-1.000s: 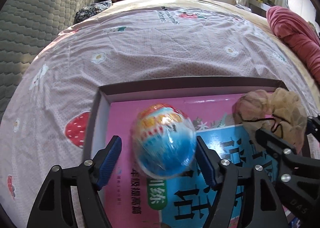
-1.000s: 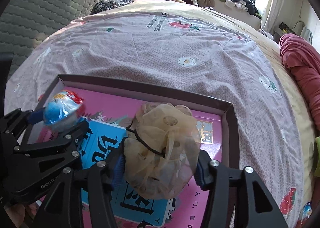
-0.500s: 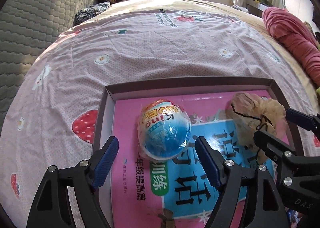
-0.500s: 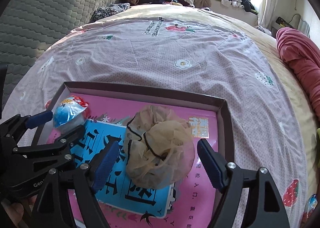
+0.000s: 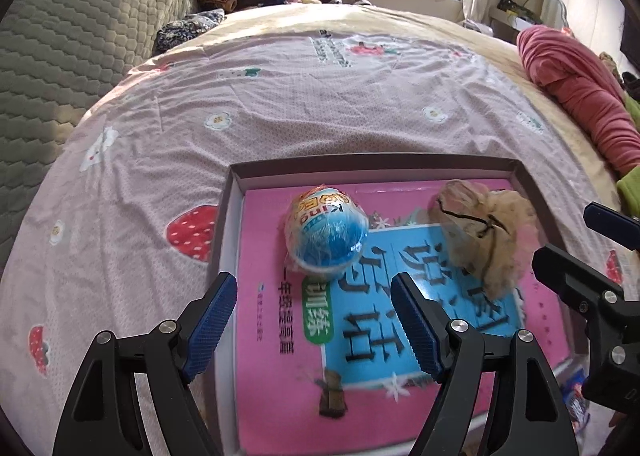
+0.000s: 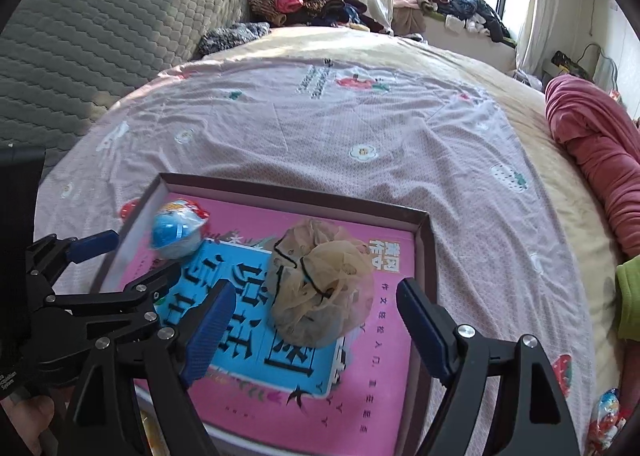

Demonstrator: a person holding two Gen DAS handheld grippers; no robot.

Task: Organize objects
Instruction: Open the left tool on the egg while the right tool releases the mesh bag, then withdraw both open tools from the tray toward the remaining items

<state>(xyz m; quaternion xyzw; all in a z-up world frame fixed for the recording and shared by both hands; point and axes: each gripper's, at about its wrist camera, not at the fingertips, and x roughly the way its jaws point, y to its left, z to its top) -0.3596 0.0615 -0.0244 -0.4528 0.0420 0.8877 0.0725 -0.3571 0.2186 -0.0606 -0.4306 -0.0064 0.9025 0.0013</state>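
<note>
A shallow dark box [image 5: 372, 163] [image 6: 425, 244] lies on the bed with a pink and blue book [image 5: 280, 376] [image 6: 360, 396] inside. A blue and white wrapped toy egg [image 5: 326, 230] [image 6: 176, 230] rests on the book's far left. A beige mesh pouf [image 5: 486, 232] [image 6: 320, 288] rests on its right part. My left gripper [image 5: 312, 320] is open and empty just short of the egg. My right gripper [image 6: 310, 332] is open and empty, with the pouf lying free just beyond its fingers.
The bed has a pink sheet [image 5: 280, 96] with strawberries and flowers. A grey quilted headboard [image 5: 60, 36] is at left, a red garment [image 5: 580, 96] at right, clothes piles at the back. Another wrapped toy [image 6: 604, 416] lies at the right wrist view's lower right.
Both grippers opened and let go: the egg and the pouf now rest on the book. Both grippers have drawn back from the box.
</note>
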